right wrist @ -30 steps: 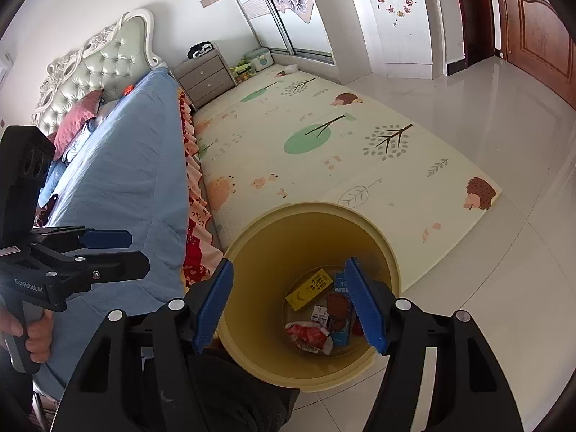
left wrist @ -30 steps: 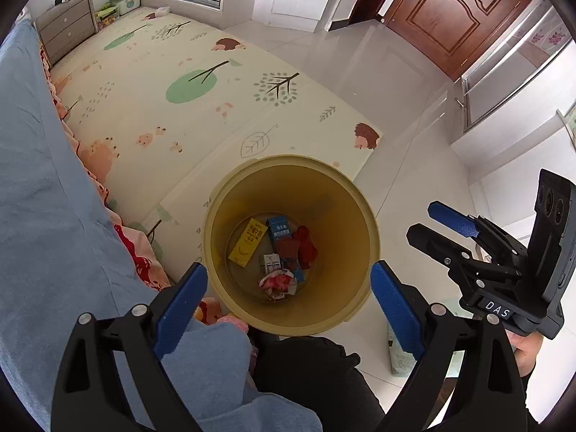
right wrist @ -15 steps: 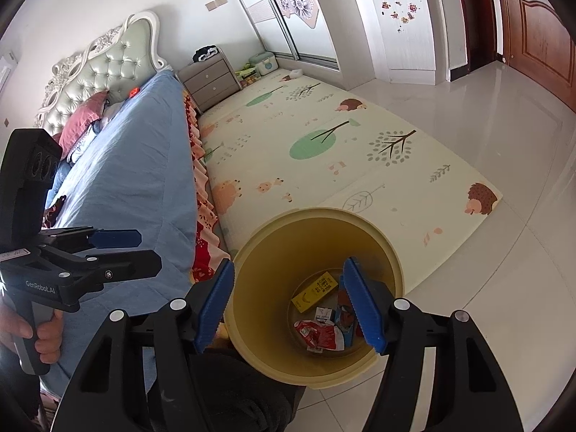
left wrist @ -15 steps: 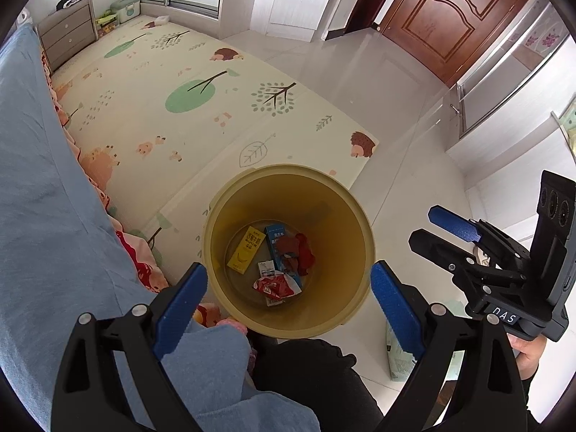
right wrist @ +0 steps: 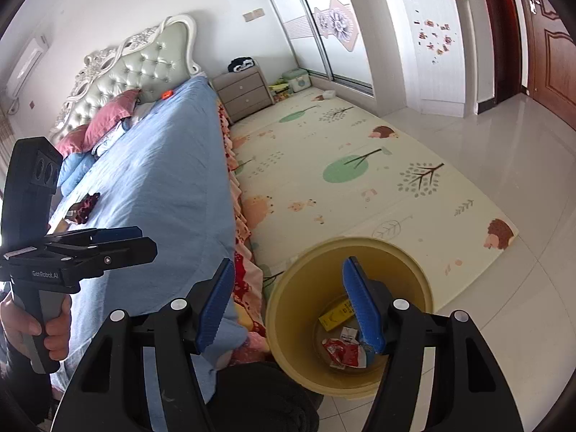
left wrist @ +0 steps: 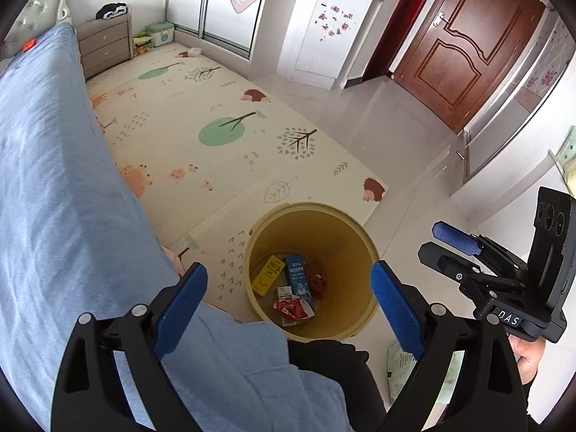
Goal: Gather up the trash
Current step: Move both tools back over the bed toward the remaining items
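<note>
Two grippers up in the air, both empty. Left gripper (left wrist: 288,298) has its jaws spread wide, blue pads far apart, nothing between them; seen from the right wrist view (right wrist: 118,241) it sits to the left over the bed, its fingers seen side-on and overlapping. Right gripper (right wrist: 288,306) jaws also wide open, nothing held; in the left wrist view (left wrist: 450,248) it floats to the right above the white tile floor (left wrist: 396,136).

Yellow trash bin (left wrist: 360,309) stands on the floor at the corner of the patterned play mat (left wrist: 216,136), just beside the bed (left wrist: 54,198) with the blue sheet. Bin is upright, open top. Trash lies at the bottom: yellow packet (left wrist: 268,275) on the left, blue carton (left wrist: 298,277) next to it, red crumpled wrapper (left wrist: 292,306) nearer the camera, a dark red piece (left wrist: 316,280) on the right, a small white box (left wrist: 284,292) between them. In the right wrist view the same bin (right wrist: 288,324) shows behind the right pad, yellow packet (right wrist: 336,315) and red wrapper (right wrist: 342,354) visible inside.

A pale green-white package (left wrist: 406,363) lies on the floor right of the bin, partly hidden by the left gripper's finger. On the bed, a small dark red item (right wrist: 84,207) lies well apart from the bin, near the pillows (right wrist: 108,122). Grey nightstand (right wrist: 243,91) stands at the head of the bed, brown door (left wrist: 468,39) far right.
</note>
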Tool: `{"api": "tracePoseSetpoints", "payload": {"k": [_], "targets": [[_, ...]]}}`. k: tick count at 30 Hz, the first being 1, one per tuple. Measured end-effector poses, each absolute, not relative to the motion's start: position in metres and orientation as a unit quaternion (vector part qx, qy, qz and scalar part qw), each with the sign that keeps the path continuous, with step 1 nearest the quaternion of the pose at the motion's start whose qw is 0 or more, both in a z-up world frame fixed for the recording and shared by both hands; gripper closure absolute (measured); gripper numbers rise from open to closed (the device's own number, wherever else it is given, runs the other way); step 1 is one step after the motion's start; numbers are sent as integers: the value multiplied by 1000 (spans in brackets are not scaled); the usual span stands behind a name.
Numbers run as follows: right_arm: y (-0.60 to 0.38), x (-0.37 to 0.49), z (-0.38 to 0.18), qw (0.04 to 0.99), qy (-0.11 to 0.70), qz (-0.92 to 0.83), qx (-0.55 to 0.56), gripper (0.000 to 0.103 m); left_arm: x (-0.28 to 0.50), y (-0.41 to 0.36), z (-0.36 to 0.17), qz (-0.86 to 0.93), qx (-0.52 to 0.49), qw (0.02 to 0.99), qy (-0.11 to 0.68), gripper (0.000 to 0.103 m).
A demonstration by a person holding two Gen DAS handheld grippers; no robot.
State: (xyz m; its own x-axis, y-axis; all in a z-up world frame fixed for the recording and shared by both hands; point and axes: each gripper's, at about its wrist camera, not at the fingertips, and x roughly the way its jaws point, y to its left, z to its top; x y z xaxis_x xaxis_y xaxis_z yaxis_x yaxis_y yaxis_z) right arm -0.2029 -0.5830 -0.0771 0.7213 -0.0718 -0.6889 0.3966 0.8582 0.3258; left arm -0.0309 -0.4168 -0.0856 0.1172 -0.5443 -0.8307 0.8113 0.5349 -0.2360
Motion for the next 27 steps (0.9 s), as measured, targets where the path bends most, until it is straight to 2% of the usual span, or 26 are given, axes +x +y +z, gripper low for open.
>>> {"api": "tracePoseSetpoints", "payload": {"k": [13, 27], "targets": [[-463, -100, -26, 931, 329, 9, 159, 42, 26, -251, -34, -352, 66, 828, 430, 10], [-297, 10, -7, 923, 333, 169, 100, 43, 91, -46, -18, -175, 1, 892, 416, 9]]}}
